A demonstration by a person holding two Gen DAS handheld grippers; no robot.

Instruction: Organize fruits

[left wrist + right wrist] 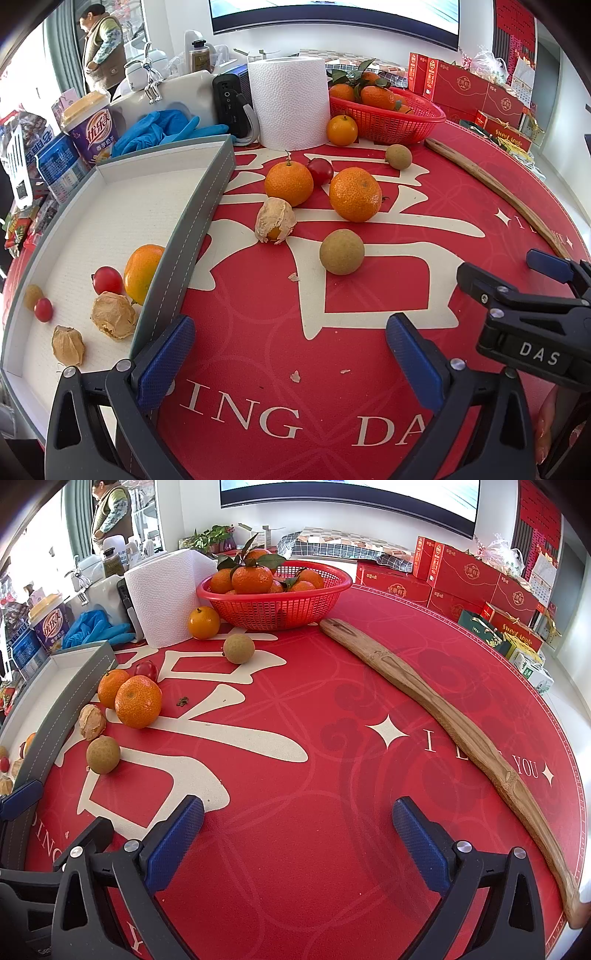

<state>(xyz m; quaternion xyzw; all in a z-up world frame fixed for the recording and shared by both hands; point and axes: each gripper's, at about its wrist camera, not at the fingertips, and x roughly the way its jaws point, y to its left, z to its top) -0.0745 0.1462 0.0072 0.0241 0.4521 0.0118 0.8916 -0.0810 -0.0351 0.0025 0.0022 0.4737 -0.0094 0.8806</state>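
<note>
A grey-walled white tray (192,221) at the left holds an orange (142,271), two cherry tomatoes (107,280), husked physalis (112,315) and a longan. Loose on the red mat lie two mandarins (355,194), a cherry tomato (320,170), a physalis (275,220), two longans (341,252) and a small orange (342,130). My left gripper (290,352) is open and empty, beside the tray's near corner. My right gripper (298,840) is open and empty over bare mat; it also shows at the right in the left wrist view (517,280).
A red basket (275,609) of leafy mandarins and a paper towel roll (289,101) stand at the back. A long curved wooden stick (443,716) lies along the mat's right side. Red gift boxes (465,576) line the far right; a cup, blue gloves and packets crowd the left.
</note>
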